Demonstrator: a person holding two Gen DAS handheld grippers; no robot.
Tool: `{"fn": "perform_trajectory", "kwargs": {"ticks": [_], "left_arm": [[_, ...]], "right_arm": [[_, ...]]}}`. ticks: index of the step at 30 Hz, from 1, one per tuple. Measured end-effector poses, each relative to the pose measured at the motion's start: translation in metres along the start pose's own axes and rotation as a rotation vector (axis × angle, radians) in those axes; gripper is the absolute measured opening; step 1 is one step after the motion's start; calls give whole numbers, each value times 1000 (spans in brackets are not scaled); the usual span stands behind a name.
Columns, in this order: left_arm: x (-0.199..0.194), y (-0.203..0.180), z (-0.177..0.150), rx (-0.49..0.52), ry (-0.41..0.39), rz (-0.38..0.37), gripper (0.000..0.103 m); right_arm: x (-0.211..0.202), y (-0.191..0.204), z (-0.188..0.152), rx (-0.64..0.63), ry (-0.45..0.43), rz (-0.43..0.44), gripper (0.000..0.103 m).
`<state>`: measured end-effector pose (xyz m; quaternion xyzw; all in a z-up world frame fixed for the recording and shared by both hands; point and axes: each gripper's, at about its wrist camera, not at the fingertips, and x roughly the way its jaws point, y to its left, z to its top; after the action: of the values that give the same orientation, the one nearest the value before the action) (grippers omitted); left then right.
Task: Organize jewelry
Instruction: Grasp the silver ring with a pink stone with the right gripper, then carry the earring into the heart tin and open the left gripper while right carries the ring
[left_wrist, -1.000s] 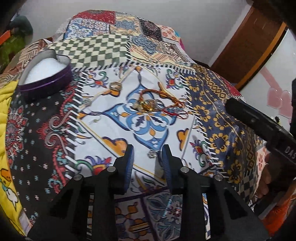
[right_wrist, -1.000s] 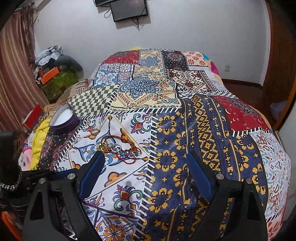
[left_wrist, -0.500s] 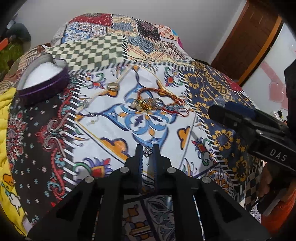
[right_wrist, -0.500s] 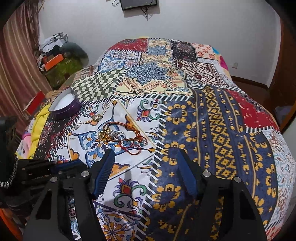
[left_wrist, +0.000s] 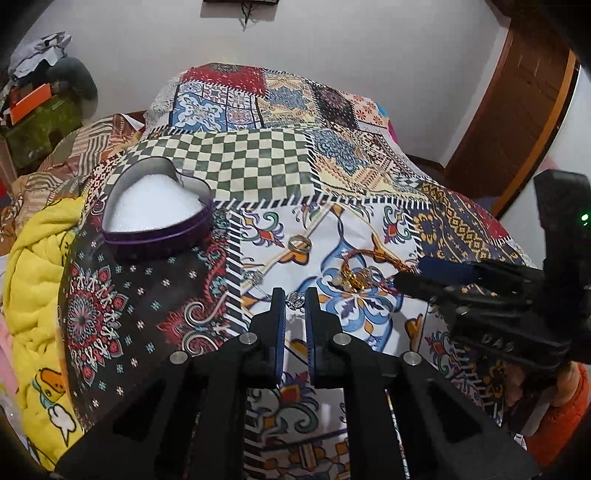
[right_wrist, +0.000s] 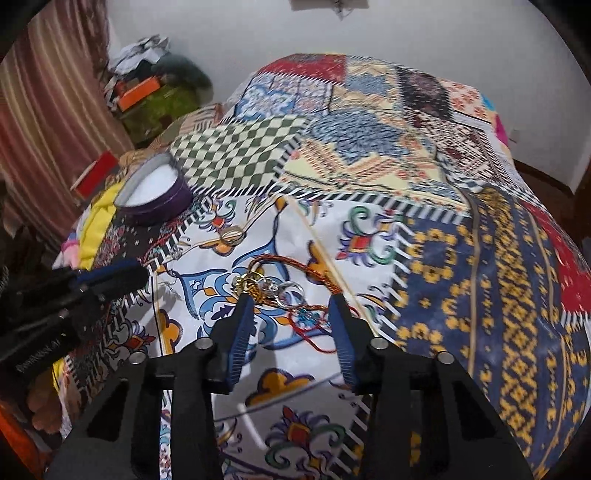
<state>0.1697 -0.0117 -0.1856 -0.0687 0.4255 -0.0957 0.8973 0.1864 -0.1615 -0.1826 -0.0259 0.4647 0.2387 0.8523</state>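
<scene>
Silver glints between your left gripper (left_wrist: 295, 300) jaws: they are pressed together on a small silver charm (left_wrist: 294, 301), low centre of the left view. Your right gripper (right_wrist: 291, 308) stands partly spread and has just been closing; its jaws straddle the jewelry tangle (right_wrist: 280, 291) of red cord, gold piece and silver rings on the bed's patchwork quilt (right_wrist: 480, 258), pads not pressing it. A loose ring (left_wrist: 299, 243) lies above the left gripper. At upper left sits the purple heart-shaped tin (left_wrist: 159, 214), holding only white padding.
</scene>
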Motion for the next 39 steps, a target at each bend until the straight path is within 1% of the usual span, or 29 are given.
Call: {"fn": "perform_trajectory", "kwargs": {"ticks": [3,7,13,17,18,19,26,29,34,39], "left_arm": [[2,2,1,-5,-2,-3,9],[7,5,0,-14,1,-8,9],[11,9,-1,-29,7,-11,9],[10,8,-1,-32,7,-10,9],[9,8,0,-30,5,-9,9],[8,8,0,-30,3,-8,9],[-4,4,5,-21,-24,0,9],[-11,3,6,-21,-38,2,9],[-25,1,10,-19,-69,0,9],[-45,0,17,-10,-125,10,9]], "right_arm": [[12,2,4,-16,35,17,28],[29,-1,5,-14,79,19,27],[31,-4,2,-19,67,14,27],[30,-6,5,-12,57,12,24],[27,-7,5,-6,48,19,16],[25,-8,6,1,46,21,15],[15,-8,7,23,22,33,15],[4,-6,7,27,-4,37,15],[-19,1,16,21,-64,39,15],[-41,13,27,5,-129,56,15]]}}
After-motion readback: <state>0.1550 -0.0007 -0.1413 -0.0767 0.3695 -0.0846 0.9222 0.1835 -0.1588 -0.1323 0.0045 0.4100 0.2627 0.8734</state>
